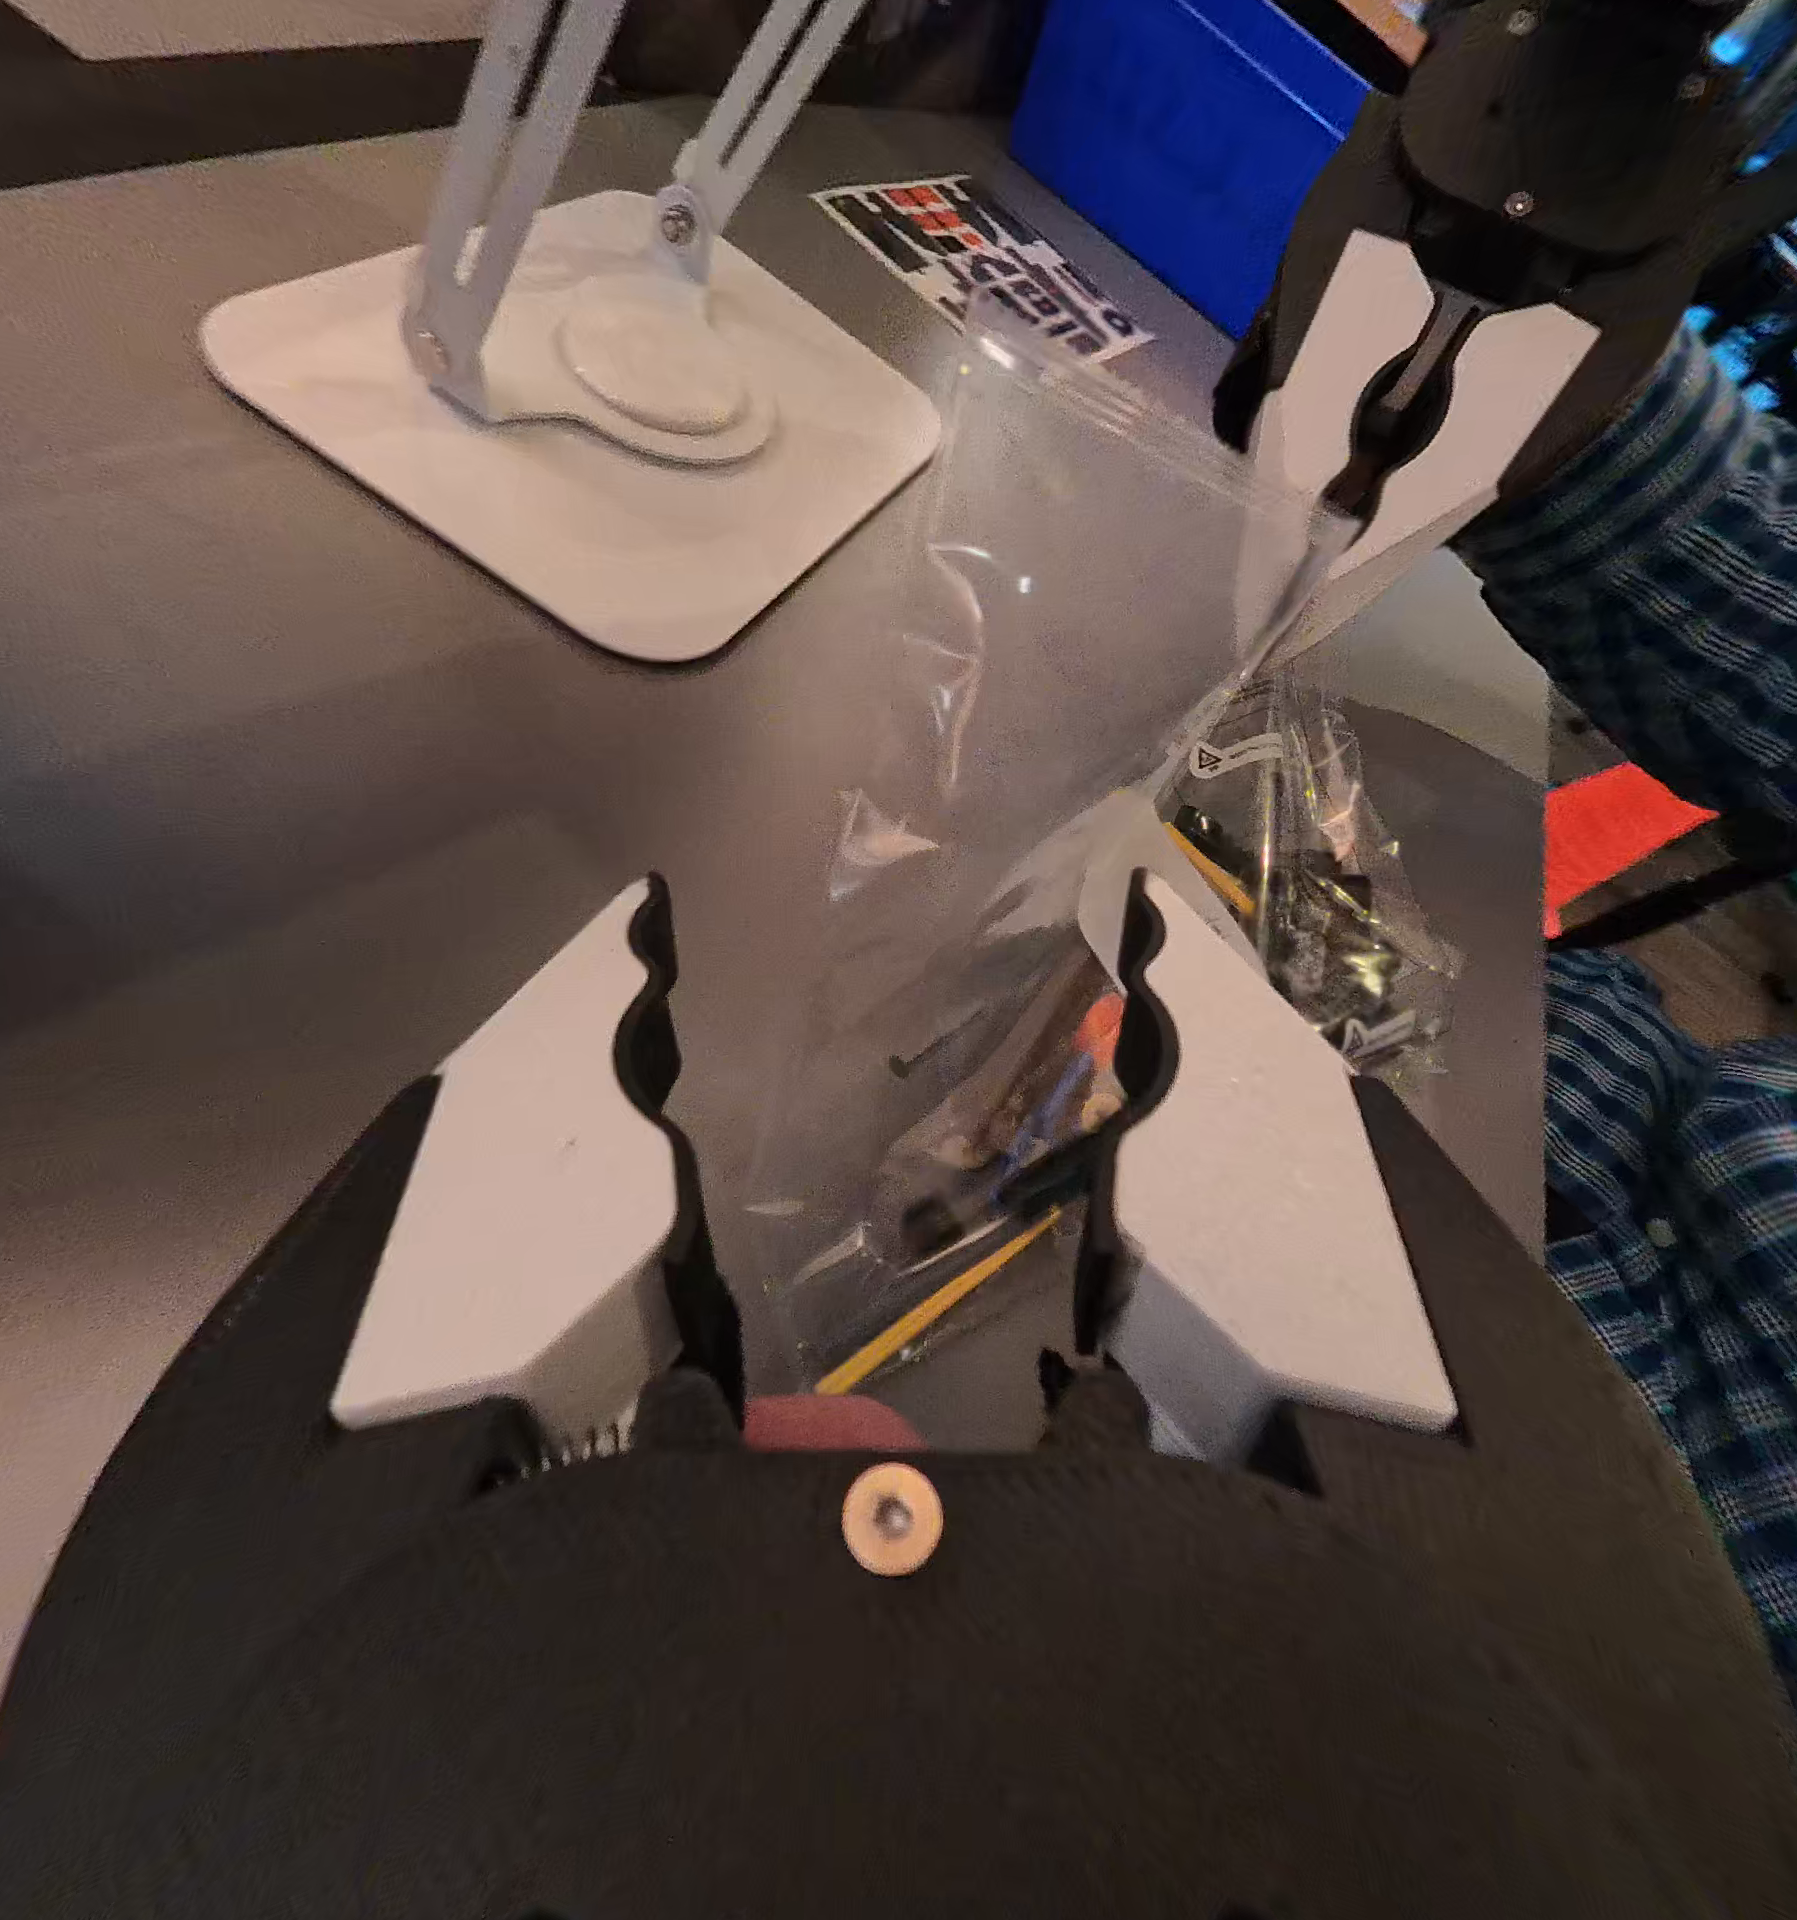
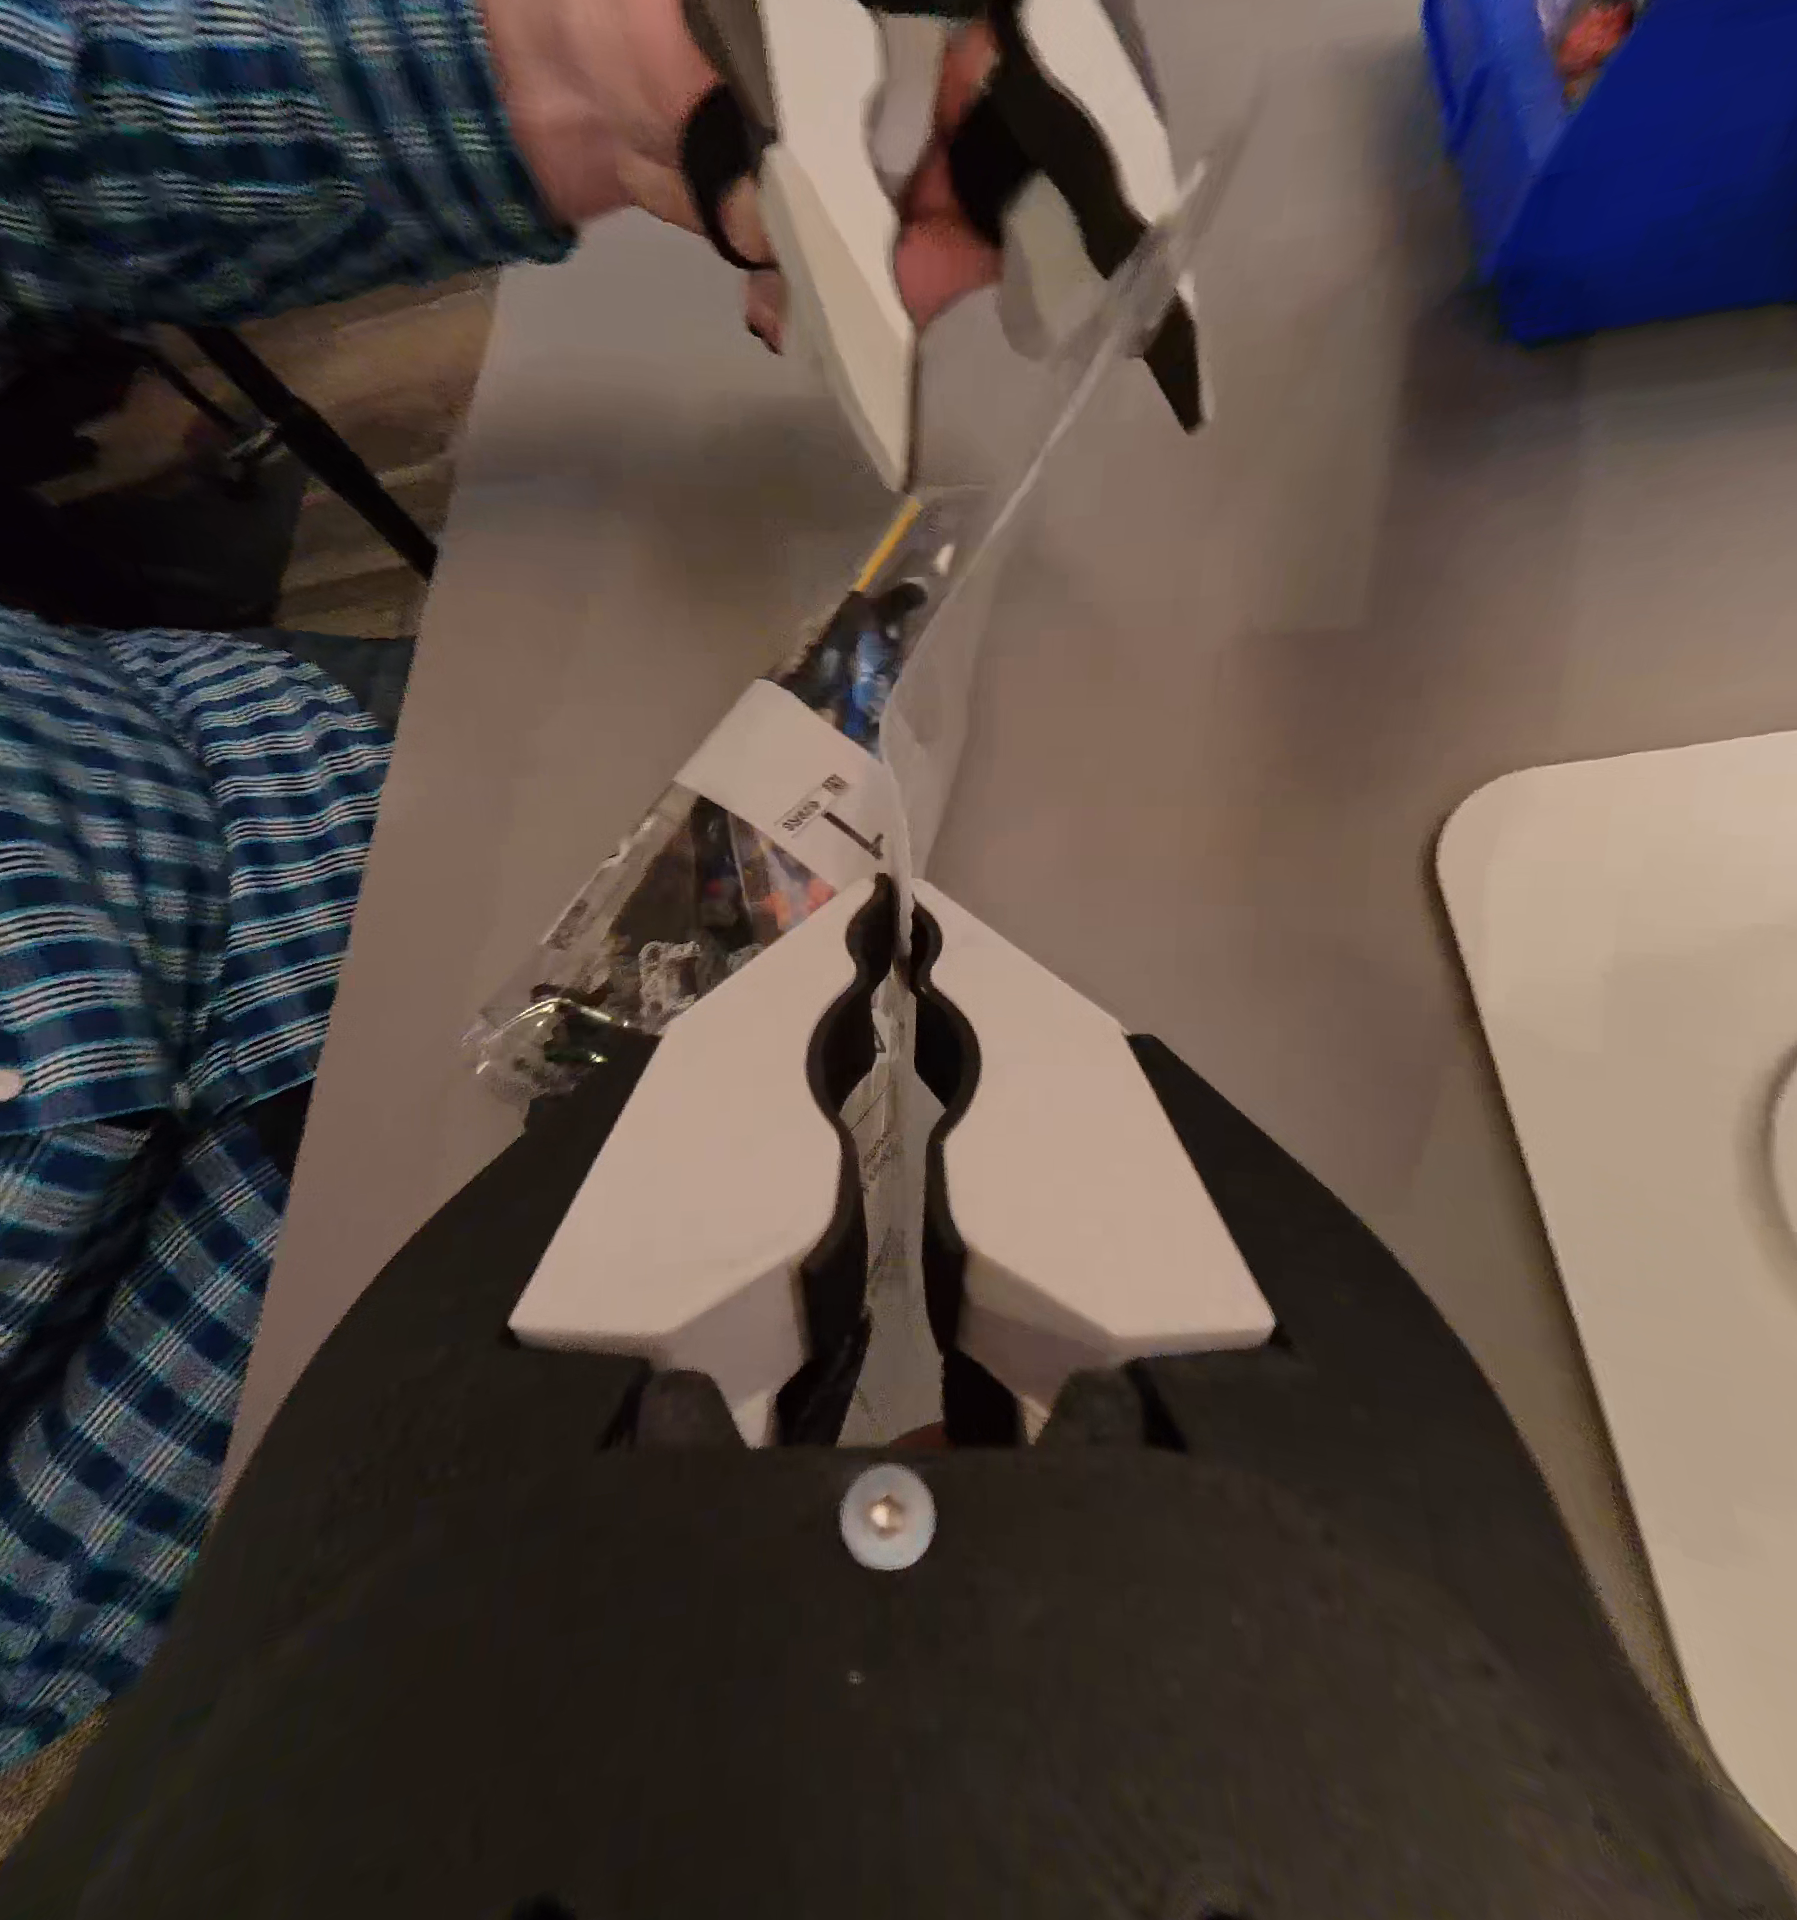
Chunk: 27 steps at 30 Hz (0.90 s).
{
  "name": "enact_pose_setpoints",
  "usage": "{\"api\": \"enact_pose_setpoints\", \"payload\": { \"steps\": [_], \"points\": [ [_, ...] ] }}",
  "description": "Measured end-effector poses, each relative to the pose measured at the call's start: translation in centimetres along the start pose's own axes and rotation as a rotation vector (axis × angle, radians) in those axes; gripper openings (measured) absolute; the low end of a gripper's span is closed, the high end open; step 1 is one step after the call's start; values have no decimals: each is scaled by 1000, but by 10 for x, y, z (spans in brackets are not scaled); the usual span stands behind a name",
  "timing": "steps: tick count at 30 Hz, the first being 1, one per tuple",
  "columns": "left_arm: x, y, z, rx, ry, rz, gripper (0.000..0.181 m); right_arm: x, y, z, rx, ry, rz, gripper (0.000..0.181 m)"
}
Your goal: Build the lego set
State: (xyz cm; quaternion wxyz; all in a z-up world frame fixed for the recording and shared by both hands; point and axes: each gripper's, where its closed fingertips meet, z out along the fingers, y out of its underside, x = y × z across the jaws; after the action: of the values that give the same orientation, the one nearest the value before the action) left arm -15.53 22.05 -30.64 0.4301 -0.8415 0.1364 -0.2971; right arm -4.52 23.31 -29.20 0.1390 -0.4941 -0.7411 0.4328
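Lego bag [image 2: 769, 790], white printed label [image 2: 811, 795]

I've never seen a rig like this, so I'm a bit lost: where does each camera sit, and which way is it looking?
Left wrist view: on the left gripper, facing across the grey table at the clear bag; its open fingers and a plaid sleeve show.
Right wrist view: on the right gripper, facing back toward the person; its fingers pinch the bag.
Shared: bag, white stand base, blue box, each other's gripper.

Right tool [image 2: 896, 914] clamping plastic bag [image 2: 769, 790]
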Motion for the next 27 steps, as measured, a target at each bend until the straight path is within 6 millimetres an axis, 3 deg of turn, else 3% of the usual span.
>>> {"api": "enact_pose_setpoints", "payload": {
  "steps": [1,3,8,10,13,14,18,23,27],
  "points": [
    [2,-1,6,-12,33,3,74,-3,1,-3,6,-17,-4,0],
    [9,-7,15,-11,91,22,40,-1,4,-7,4,-5,10,0],
    [14,-12,32,-57,96,-6,8,15,17,-21,17,34,85,0],
    [15,-10,40,-59,74,-31,0,30,23,-29,24,97,137,15],
    [20,-6,48,-46,51,-48,0,50,34,-45,41,198,221,55],
    [25,-8,48,-21,62,-55,0,52,38,-49,49,203,242,57],
    [34,-18,44,28,62,-56,0,36,57,-53,29,121,277,51],
    [45,-33,45,17,53,-32,0,10,61,-50,-36,71,192,0],
    [47,-49,43,41,48,-53,0,15,49,-66,22,115,229,0]
  ]
}}
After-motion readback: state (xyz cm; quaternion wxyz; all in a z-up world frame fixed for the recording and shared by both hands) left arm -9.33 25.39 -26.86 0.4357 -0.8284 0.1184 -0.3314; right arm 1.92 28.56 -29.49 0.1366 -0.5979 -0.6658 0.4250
